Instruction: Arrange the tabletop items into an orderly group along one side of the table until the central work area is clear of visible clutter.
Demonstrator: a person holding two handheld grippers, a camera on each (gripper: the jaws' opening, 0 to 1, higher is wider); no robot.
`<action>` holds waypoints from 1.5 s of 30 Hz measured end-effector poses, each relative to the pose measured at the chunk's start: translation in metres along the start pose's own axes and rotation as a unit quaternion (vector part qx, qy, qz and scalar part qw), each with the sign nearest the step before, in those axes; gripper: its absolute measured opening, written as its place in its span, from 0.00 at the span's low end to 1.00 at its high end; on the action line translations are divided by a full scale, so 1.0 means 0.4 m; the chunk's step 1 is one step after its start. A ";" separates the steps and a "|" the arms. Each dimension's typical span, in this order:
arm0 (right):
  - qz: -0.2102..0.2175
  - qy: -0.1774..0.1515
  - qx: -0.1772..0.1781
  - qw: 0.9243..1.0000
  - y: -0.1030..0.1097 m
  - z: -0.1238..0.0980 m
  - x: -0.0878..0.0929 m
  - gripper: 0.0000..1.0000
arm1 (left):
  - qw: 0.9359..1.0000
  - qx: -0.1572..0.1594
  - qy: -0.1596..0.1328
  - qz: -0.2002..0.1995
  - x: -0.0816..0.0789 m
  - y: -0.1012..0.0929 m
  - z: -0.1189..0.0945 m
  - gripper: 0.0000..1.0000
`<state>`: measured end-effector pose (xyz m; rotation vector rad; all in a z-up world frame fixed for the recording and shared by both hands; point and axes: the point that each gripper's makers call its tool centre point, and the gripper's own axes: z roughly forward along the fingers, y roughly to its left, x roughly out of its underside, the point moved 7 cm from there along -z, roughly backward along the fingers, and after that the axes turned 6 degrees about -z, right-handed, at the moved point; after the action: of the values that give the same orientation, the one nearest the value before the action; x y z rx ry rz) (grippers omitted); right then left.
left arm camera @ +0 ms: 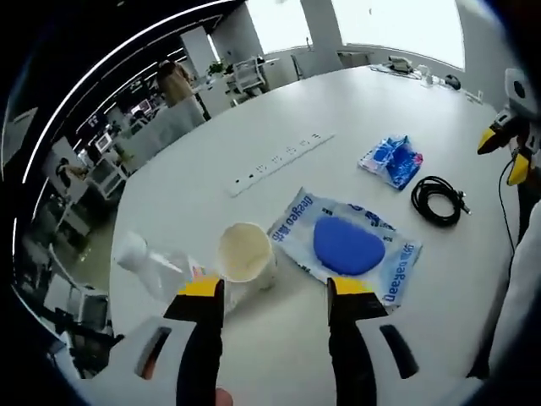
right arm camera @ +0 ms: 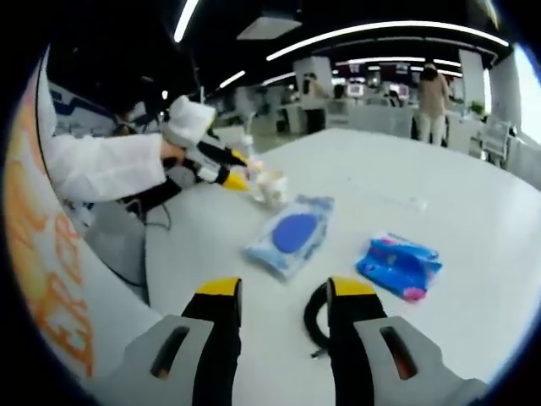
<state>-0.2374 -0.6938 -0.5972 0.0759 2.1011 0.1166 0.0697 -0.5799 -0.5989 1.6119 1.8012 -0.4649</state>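
Both tongs (left arm camera: 275,288) gape above white table (left arm camera: 355,110), cream cup (left arm camera: 246,252) near left.

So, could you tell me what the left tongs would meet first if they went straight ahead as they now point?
Most likely the wet-wipes pack; the cup sits just inside the left tongs' left jaw and might be clipped too, though depth is unclear.

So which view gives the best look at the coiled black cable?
The left gripper view: the black cable lies in full as a coil on the white table, right of the wipes pack. In the right gripper view the cable sits close but the right gripper hides part of it behind one jaw.
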 end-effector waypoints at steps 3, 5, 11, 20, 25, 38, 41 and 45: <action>0.011 -0.005 0.003 1.000 0.004 -0.010 0.004 0.41 | 1.000 -0.010 0.004 -0.023 0.015 -0.006 -0.018 0.61; 0.017 -0.008 0.005 1.000 0.005 -0.018 0.007 0.42 | 0.999 -0.015 0.011 -0.037 0.028 -0.012 -0.031 0.64; 0.045 -0.015 0.011 0.999 0.011 -0.043 0.019 0.44 | 0.997 -0.034 -0.015 -0.064 0.044 -0.025 -0.079 0.69; 0.072 -0.020 0.026 0.997 0.004 -0.078 0.040 0.45 | 0.988 -0.057 -0.036 -0.141 0.073 -0.029 -0.123 0.91; 0.086 -0.020 0.032 0.996 0.000 -0.088 0.048 0.45 | 0.982 -0.056 -0.061 -0.167 0.083 -0.044 -0.140 0.91; 0.094 -0.017 0.030 0.995 0.005 -0.090 0.050 0.45 | 0.969 -0.057 -0.085 -0.223 0.094 -0.052 -0.152 0.87; 0.093 -0.015 0.029 0.995 0.005 -0.089 0.051 0.45 | 0.969 -0.055 -0.086 -0.227 0.094 -0.058 -0.151 0.84; 0.095 -0.016 0.031 0.995 -0.002 -0.089 0.050 0.45 | 0.959 -0.046 -0.097 -0.264 0.095 -0.078 -0.148 0.82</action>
<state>-0.2782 -0.6943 -0.5962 0.3130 2.0614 0.1620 0.0247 -0.5184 -0.5877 0.9681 2.0546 -0.7366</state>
